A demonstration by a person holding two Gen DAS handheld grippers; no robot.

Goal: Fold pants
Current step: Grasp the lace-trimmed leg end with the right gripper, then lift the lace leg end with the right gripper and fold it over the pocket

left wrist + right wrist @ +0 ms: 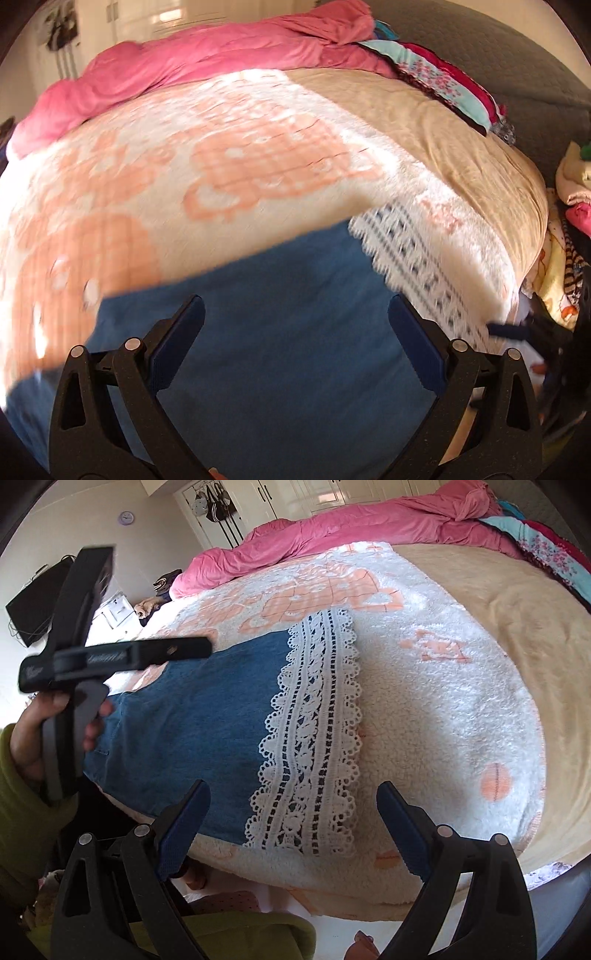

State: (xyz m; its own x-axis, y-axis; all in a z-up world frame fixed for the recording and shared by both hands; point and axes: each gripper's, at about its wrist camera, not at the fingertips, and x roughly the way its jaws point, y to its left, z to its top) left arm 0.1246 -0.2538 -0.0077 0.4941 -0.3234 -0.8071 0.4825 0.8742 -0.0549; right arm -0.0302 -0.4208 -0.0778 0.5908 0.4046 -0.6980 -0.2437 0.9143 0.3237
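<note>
Right wrist shows me a bed in a bedroom under a white-and-peach blanket; the blue pants lie lengthwise, lace hem rightward; both grippers, right gripper and left gripper, gape empty.

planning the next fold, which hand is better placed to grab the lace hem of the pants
Right. The right gripper hangs open just above the lace hem; the left gripper sits over the plain denim.
</note>
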